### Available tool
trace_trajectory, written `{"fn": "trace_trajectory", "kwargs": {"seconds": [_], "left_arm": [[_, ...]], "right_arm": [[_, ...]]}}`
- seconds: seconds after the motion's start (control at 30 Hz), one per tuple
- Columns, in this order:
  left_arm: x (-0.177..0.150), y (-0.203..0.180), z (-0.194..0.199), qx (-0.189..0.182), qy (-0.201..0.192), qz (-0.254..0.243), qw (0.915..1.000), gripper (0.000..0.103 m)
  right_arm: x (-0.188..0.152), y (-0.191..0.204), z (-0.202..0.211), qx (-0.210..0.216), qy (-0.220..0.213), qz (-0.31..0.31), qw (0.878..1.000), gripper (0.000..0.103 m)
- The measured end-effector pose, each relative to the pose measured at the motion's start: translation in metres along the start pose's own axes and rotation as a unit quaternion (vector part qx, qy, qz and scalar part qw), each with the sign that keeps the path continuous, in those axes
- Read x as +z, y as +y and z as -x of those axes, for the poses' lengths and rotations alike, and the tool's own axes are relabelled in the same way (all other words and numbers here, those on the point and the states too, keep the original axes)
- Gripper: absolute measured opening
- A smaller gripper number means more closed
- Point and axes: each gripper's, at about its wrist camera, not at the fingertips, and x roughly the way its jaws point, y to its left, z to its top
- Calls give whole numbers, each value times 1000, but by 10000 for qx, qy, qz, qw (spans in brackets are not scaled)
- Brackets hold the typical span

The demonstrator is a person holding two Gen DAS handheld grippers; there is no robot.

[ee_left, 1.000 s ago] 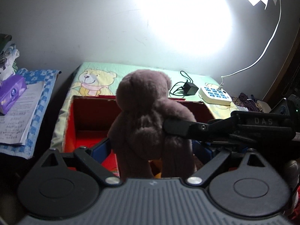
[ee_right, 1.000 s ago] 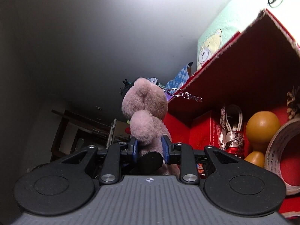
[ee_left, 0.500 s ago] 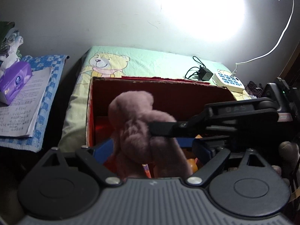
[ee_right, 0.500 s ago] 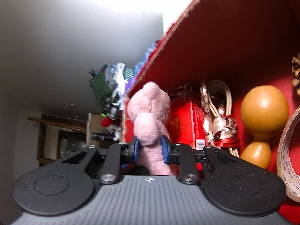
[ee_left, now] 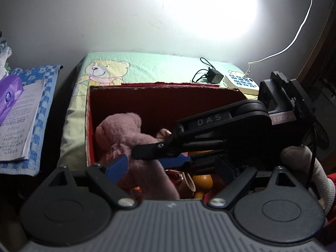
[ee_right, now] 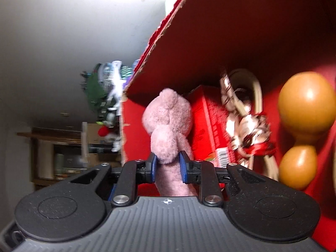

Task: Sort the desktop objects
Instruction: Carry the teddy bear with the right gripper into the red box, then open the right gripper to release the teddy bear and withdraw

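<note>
A pink plush bear [ee_left: 124, 138] hangs low inside the red cardboard box [ee_left: 168, 105], near its left wall. My right gripper [ee_left: 145, 150] reaches in from the right and is shut on the bear. In the right wrist view the blue pads [ee_right: 183, 166] of the right gripper [ee_right: 168, 164] pinch the bear [ee_right: 168, 115] at its middle, with the box [ee_right: 252, 31] wall just behind. My left gripper [ee_left: 173, 167] stands wide open over the box's near edge. Its left pad [ee_left: 117, 166] lies beside the bear's back without clamping it.
Inside the box lie an orange gourd [ee_right: 304, 130], a red carton [ee_right: 208, 126] and a ribboned strap [ee_right: 245, 121]. Behind it on the bear-print cloth [ee_left: 147, 67] sit a charger [ee_left: 214, 75] and a white power strip [ee_left: 241, 82]. Papers [ee_left: 19, 121] and a purple tissue pack [ee_left: 9, 94] lie left.
The right gripper has carried the bear down from above the box's rim into the box. The left gripper has stayed open and come closer over the box.
</note>
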Motion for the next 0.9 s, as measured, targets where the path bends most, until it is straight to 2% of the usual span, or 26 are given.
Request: {"fn": "trace_trajectory", "kwargs": {"seconds": [0.17,0.33,0.4,0.47,0.53,0.63,0.73,0.83,0.9], "left_arm": [[3,4,-8,-134,109,205,9996,90],[4,4,-12,-43,110,165,9998,90],[4,3,-13,-76,117,181,9997,90],[5,4,-13,-189,114,238,9995,90],[5,2,-14,-220,123,231,9994,90],[5,-2,-16,-128,156,132,9997,90],[5,-2,-16,-131,164,134,9997,90],[5,-1,-15,-144,160,175,9996,90],[4,0,-14,-112,164,164,9997,90]], "right_arm": [[2,5,6,-168,78,275,9994,32],[3,14,21,-319,-213,688,9969,39],[2,17,28,-411,-456,777,9951,35],[4,19,33,-501,-674,829,9930,17],[7,20,33,-609,-788,803,9918,15],[11,21,21,-838,-604,817,9913,10],[13,19,6,-1155,-375,722,9900,10],[12,17,-10,-965,-28,582,9936,10],[7,21,-16,-815,52,690,9943,8]]}}
